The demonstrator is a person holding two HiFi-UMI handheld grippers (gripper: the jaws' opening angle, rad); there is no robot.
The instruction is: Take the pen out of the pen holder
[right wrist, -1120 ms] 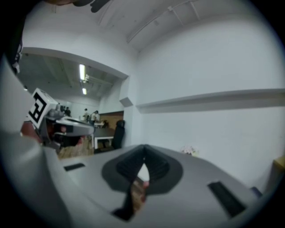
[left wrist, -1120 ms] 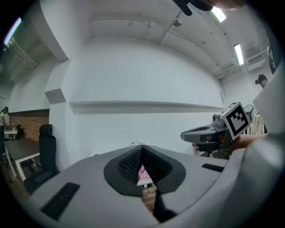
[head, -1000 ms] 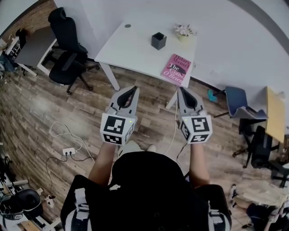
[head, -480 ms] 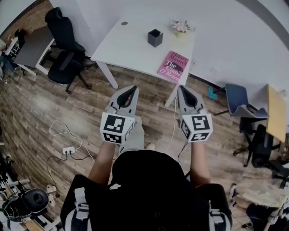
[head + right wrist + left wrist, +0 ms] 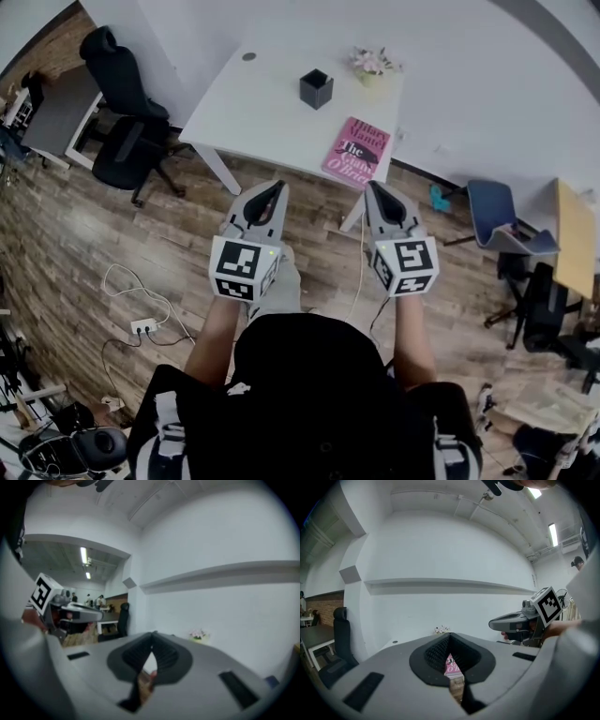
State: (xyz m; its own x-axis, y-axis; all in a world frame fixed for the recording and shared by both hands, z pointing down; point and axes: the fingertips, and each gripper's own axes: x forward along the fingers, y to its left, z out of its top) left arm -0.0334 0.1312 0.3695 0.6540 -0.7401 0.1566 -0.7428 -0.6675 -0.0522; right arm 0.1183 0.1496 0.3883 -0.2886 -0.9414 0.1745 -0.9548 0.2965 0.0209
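Note:
A small black pen holder [image 5: 317, 88] stands on the white table [image 5: 253, 103] far ahead in the head view; whether a pen is in it is too small to tell. My left gripper [image 5: 277, 187] and right gripper [image 5: 373, 187] are held side by side over the wooden floor, short of the table's near edge. Both are shut with nothing in them. In the left gripper view the left gripper [image 5: 450, 635] has its jaws meeting, with the pink book [image 5: 451, 664] showing through the gap below. The right gripper [image 5: 152, 634] looks the same in its own view.
A pink book [image 5: 356, 152] lies at the table's near right corner and a flower pot [image 5: 372, 66] stands behind the holder. Black office chairs [image 5: 122, 103] stand left of the table, a blue chair [image 5: 497, 211] to the right. A power strip with cable [image 5: 143, 325] lies on the floor.
The person has stepped toward the table, carrying both grippers forward together. The floor and chairs have slid back in the head view. Both grippers stay shut.

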